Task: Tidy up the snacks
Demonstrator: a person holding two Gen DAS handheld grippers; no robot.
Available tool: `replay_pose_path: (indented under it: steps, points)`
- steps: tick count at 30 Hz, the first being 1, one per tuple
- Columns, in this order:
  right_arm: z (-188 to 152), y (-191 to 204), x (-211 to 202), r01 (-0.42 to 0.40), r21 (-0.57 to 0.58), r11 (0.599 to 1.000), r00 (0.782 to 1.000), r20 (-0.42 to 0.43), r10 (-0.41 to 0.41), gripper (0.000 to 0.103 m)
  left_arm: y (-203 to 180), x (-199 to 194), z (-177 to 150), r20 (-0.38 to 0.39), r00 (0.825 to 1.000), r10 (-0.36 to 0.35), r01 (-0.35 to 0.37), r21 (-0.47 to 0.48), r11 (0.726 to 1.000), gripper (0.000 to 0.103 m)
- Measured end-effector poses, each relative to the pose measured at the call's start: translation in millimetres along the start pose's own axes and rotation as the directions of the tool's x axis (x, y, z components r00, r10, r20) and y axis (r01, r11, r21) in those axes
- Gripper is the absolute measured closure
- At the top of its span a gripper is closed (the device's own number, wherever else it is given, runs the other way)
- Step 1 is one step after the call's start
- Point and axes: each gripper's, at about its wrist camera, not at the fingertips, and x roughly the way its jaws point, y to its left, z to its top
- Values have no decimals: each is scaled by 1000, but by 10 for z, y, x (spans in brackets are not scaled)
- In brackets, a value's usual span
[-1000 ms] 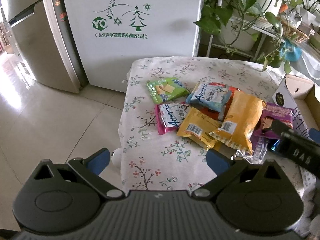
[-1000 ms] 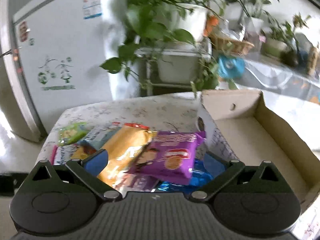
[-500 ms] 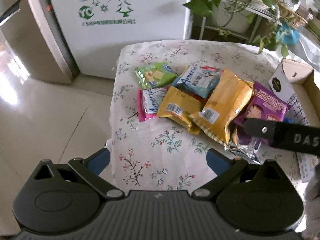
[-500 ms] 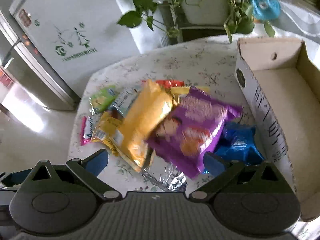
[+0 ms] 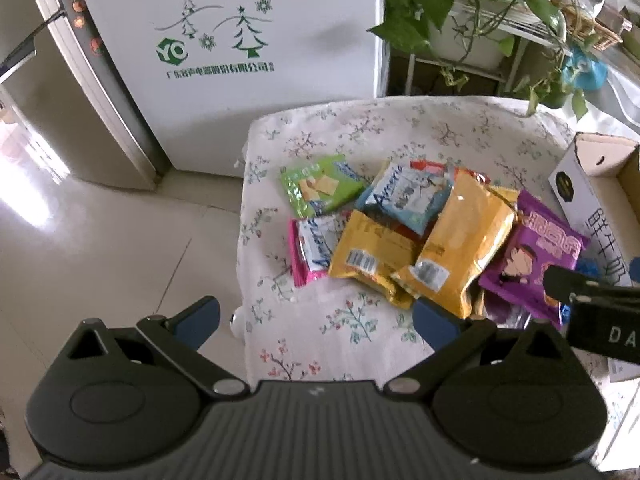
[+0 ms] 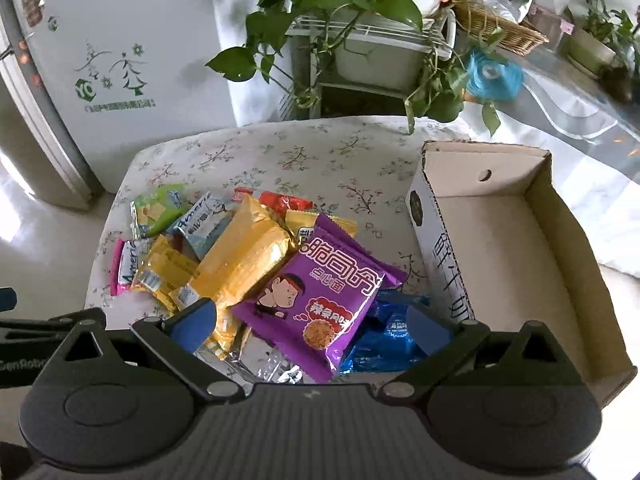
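Observation:
A pile of snack packets lies on a table with a floral cloth [image 5: 400, 136]. In it are a purple packet [image 6: 320, 300], a long yellow packet [image 6: 244, 264], a blue packet [image 6: 384, 336], a green packet [image 5: 316, 186], a pale blue packet [image 5: 404, 196] and a pink packet [image 5: 312, 248]. An empty cardboard box [image 6: 508, 240] stands right of the pile. My right gripper [image 6: 308, 324] is open just above the purple packet's near end. My left gripper [image 5: 316, 316] is open above the table's near left edge, holding nothing.
A white fridge [image 5: 240, 40] stands behind the table's left side. A plant rack with trailing leaves [image 6: 360, 32] stands behind the table. The tiled floor [image 5: 100, 240] drops away left of the table. A second yellow packet [image 5: 372, 256] lies by the pink one.
Both grippers have shifted their view over the table. The right gripper rose to look down on the pile, then settled closer over the purple packet. No packet has moved.

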Motion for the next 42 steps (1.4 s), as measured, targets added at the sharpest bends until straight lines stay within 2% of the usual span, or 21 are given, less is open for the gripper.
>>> replay_pose_path:
  steps: [5,8,11,14,18,22,42]
  points:
    - [29,-58,-26,49,83,995,999,12,-50,0,-28,23,15,33,999,26,-27,21,999,1]
    - [30,-79,-22,53,122,991,999,6,-54,0,-17,59,19,12,1000,-2,2,-1,1000,1]
    - [23,-33,-3,48,106,993,999,-14,-47,0,-15,52,29,22,1000,-1,1,-25,1000,1]
    - [12,32,17,77,73,994,997,-21,-76,0,-15,47,45,38,999,27,-25,-38,999,1]
    - [9,45,56,68,84,994,997,-48,-64,0,-50,38,48,47,998,31,-30,-30,999,2]
    - [13,90,69,76,85,993,996,-49,-72,0,-103,61,53,43,997,70,-70,-17,997,2]
    - [29,115,81,100,84,991,994,-56,-96,0,-122,95,64,42,996,83,-82,-16,996,3]
